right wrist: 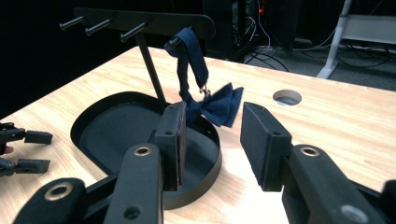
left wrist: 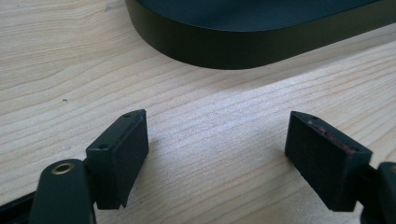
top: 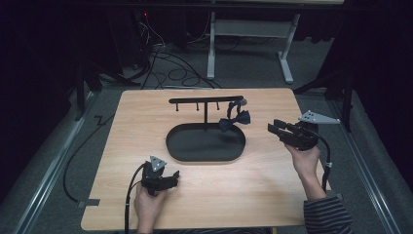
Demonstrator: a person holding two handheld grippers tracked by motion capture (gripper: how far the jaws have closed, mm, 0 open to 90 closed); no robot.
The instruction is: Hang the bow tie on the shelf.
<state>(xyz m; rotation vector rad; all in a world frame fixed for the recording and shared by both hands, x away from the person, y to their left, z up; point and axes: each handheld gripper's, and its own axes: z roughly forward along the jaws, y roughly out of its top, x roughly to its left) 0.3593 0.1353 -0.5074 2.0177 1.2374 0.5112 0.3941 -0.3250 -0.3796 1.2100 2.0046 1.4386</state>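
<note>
- My left tongs (top: 168, 179) sit low near the front-left of the tabletop (top: 253, 195), jaws spread wide with nothing between them. In the left gripper view only bare wood lies in the gap, and the tray's wall (left wrist: 224, 46) rises just beyond. I would leave this hand parked there, out of the way.
- The black oval tray (top: 178, 148) lies mid-tabletop, and the T-shaped peg rack (top: 204, 100) stands up from its back edge. Three pegs at the left of the bar hang bare.
- The dark blue bow tie (top: 234, 120) hangs by its strap from the rack's right-hand peg, with the bow dangling over the tray's right rim. In the right gripper view the strap (right wrist: 190, 51) loops over the peg and the bow (right wrist: 217, 105) hangs tilted below it.
- My right tongs (top: 273, 127) hover to the right of the bow, pointing towards it, jaws about half open and empty, not yet touching the cloth.
- As I judge it, the step is closing on the bow tie. I would ease in level until the knot sits squarely between the pads, keep clear of the tray rim and the post, and pinch the thick middle instead of a floppy wing.
- Once gripped, lift up and along the peg so the strap slides off without tugging the rack over.
</note>
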